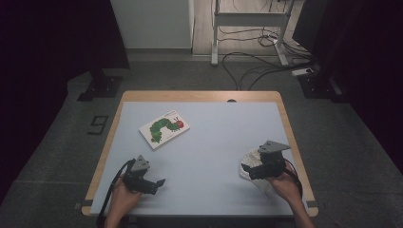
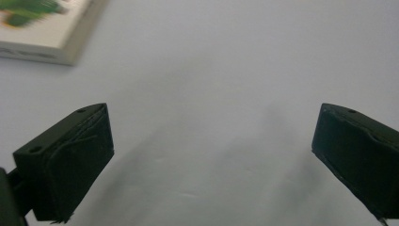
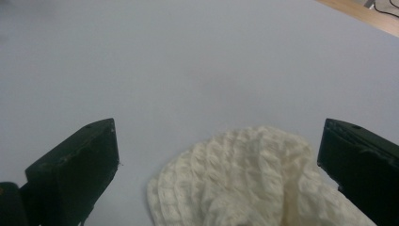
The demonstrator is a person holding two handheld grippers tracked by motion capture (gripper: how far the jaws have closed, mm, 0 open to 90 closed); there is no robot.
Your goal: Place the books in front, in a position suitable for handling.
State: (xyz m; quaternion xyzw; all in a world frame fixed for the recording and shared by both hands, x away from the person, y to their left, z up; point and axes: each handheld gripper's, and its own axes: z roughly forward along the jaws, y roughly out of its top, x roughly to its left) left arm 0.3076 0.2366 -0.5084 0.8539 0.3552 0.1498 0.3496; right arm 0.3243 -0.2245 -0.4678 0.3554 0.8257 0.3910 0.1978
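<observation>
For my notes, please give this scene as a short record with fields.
surface: pale blue mat on a wooden table
book: caterpillar picture book, lying flat, far left
cloth: cream knitted cloth, near right, on the mat
left gripper: open, over bare mat
right gripper: open, above the cloth, not gripping it

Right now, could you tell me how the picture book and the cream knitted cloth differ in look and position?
The picture book is flat, rigid and rectangular, with a green caterpillar on its cover; the knitted cloth is soft, rumpled and plain cream. The book lies toward the table's far left, apart from both grippers; the cloth lies near the right edge, below the open right gripper. Both rest on the grey mat.
</observation>
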